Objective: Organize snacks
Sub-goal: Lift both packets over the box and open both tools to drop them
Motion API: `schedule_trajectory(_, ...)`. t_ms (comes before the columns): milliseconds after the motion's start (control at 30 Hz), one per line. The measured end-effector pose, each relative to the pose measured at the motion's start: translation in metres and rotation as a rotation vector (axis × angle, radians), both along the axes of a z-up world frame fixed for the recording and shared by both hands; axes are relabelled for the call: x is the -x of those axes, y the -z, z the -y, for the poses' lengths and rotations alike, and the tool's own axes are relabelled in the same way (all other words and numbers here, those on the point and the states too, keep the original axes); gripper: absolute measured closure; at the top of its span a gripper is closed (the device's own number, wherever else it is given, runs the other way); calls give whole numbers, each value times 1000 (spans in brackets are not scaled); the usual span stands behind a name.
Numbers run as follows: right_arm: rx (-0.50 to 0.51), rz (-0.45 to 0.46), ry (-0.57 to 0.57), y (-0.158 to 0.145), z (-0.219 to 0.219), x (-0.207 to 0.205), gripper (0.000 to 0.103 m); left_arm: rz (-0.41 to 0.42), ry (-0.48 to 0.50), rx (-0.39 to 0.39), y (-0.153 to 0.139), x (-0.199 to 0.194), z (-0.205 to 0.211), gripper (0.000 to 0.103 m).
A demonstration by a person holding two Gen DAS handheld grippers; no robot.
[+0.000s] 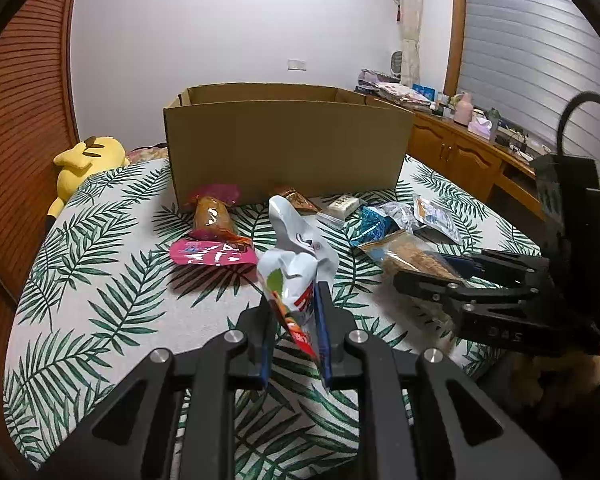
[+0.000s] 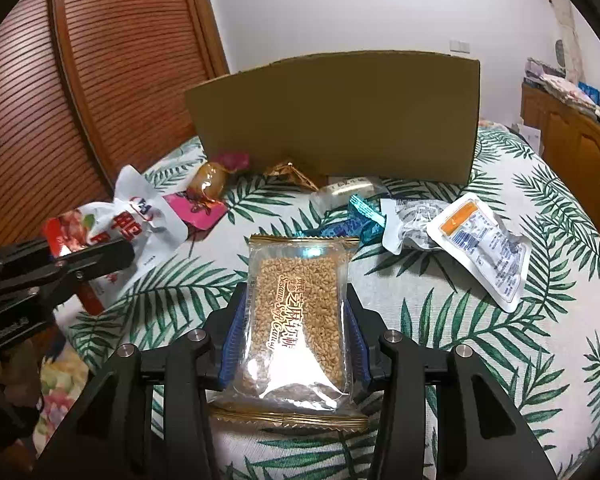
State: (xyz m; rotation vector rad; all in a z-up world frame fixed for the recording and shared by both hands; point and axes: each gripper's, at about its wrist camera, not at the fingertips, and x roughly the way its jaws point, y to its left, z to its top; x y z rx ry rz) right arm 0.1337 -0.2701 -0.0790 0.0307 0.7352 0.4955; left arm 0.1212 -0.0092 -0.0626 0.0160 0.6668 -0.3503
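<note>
Two packets were in your grip at this moment, one per hand. Your right gripper (image 2: 296, 320) was clamped on the sesame candy packet (image 2: 298, 320): a clear wrapper with gold crimped ends, a tan slab of sesame inside, and gold script reading "Sesame Soft Candy" down its face. It sat flat between the blue pads (image 2: 236, 332), just above the leaf-print cloth (image 2: 480, 340). Your left gripper (image 1: 296, 320) was closed on the white snack bag (image 1: 296, 264), crumpled, with red lettering and a picture of food low on its front; its top stood up loosely above the fingers.

Behind both stood the cardboard box (image 1: 288, 144), open-topped, on the far part of the cloth. Loose snacks lay along its front: a pink pouch (image 1: 212, 254), a brown bun in a pink-tied wrapper (image 1: 212, 216), a teal foil packet (image 1: 374, 222) and a white vacuum pack (image 2: 484, 248).

You could not see inside the box from either camera. The white bag's lower end was hidden by the left fingers, and its lettering was too creased to read. A small gold wrapper (image 2: 290, 172) near the box was too small to identify.
</note>
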Motion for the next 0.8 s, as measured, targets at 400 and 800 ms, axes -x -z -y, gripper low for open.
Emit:
schedule_trajectory(400,-9,19,9,-5,10,5,58,15,-32,43,-1,-7,-5,88)
schedule_trajectory(800,-21,122,-14,-58,17,-25,58,92,-36,99,-44,-55,-20,88)
